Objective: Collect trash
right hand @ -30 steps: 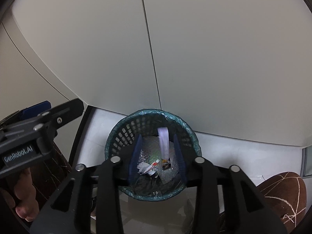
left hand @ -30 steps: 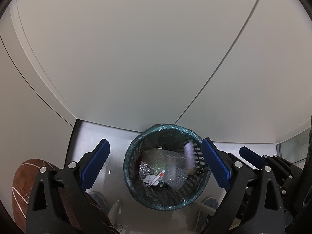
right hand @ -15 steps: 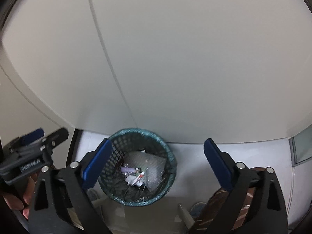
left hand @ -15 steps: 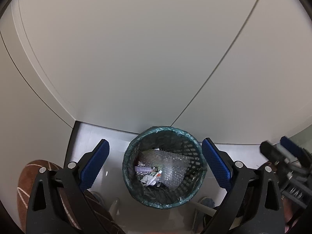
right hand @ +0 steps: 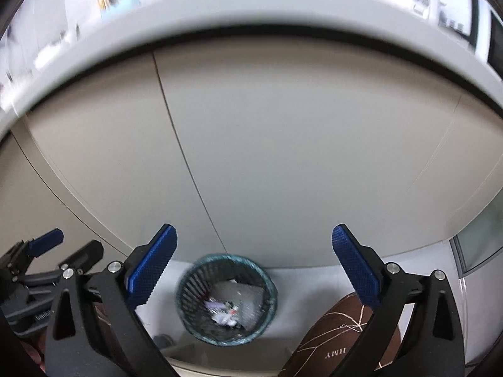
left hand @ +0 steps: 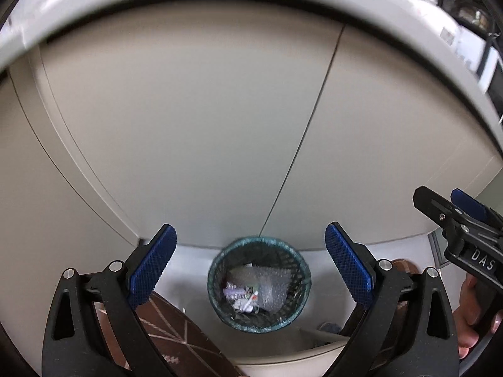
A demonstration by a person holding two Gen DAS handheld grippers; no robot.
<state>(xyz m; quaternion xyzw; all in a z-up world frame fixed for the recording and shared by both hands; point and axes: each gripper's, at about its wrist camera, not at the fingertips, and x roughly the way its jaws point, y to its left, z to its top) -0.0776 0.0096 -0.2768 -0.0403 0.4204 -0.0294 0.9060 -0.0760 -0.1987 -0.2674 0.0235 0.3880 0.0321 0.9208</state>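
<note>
one mesh bin (left hand: 259, 281) holding trash, two tools, left tool (left hand: 250, 262) and right tool (right hand: 254, 262), both open, empty

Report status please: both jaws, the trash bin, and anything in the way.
Left gripper open, empty. Right gripper open, empty. Trash bin on floor below, wrappers inside. Nothing between jaws and bin.

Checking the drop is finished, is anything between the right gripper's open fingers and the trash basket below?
No. In the right wrist view the right gripper is open and empty, with only bare air down to the trash basket.
</note>
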